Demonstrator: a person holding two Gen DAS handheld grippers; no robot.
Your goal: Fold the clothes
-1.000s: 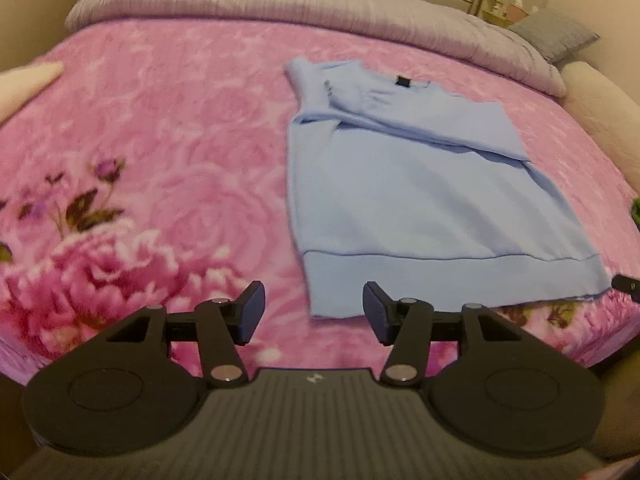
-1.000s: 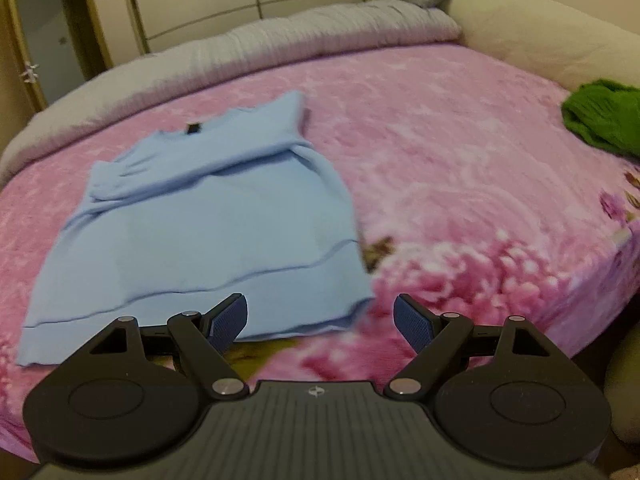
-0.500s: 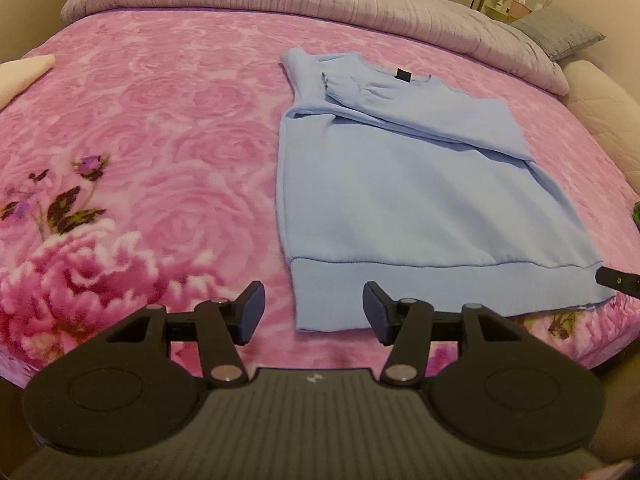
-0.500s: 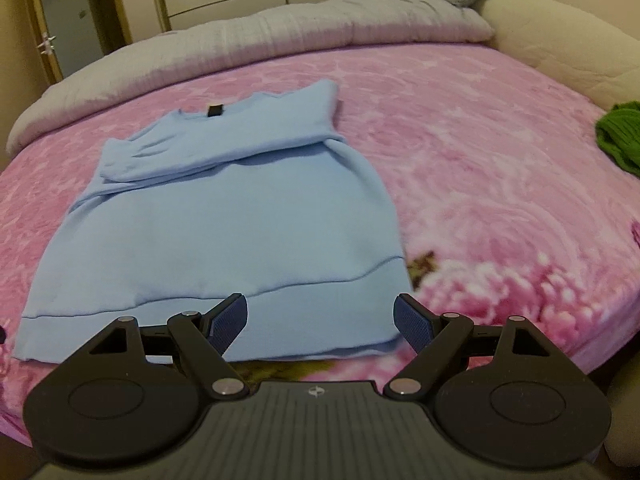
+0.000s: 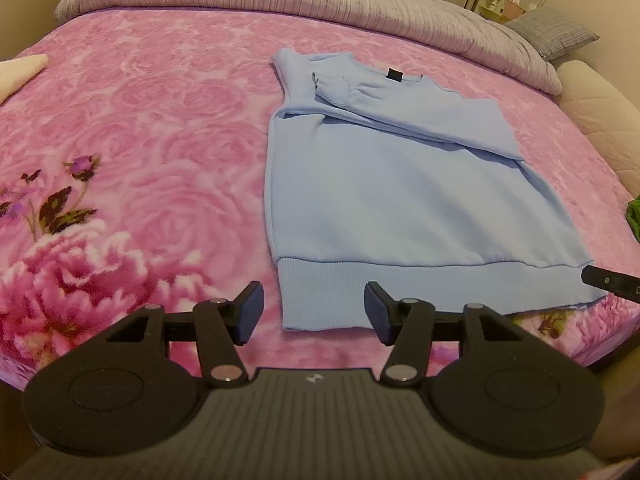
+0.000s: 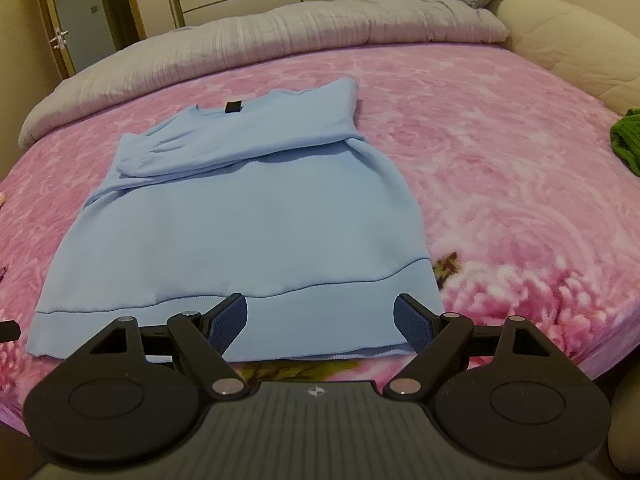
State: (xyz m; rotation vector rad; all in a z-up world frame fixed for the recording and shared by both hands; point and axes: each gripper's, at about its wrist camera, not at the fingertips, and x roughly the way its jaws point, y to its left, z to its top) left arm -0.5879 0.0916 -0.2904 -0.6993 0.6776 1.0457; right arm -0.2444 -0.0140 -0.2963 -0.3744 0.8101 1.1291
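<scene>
Bedroom with pale panelled wardrobes behind; a bed under a plush pink blanket (image 5: 160,128) printed with large roses, fuzzy in texture, darker blooms and leaves near the front edge. Rolled along the far side, a grey ribbed quilt (image 6: 240,52); beyond it a grey pillow (image 5: 556,34) and a cream quilted headboard pad (image 6: 568,40).

Compared with a second ago: closer and more squarely framed sweatshirt in both views; in the right wrist view, shifted from the left part of the frame to the centre, with the hem now directly ahead of the fingers; green garment pushed out to the right edge. Fabric itself unchanged in lay.

Flat on the blanket, a light blue sweatshirt (image 5: 380,184), smooth soft knit, sleeves folded across the chest in a thick band, small black tag at the neckline, wide ribbed waistband nearest the cameras. At the right edge, a green knitted garment (image 6: 626,140), chunky rib, crumpled.

Left gripper (image 5: 314,314): jaws apart, nothing between them, poised just short of the waistband's left corner. Right gripper (image 6: 320,322): jaws wide apart, blue textured pads, hovering at the waistband's right part, holding nothing.
</scene>
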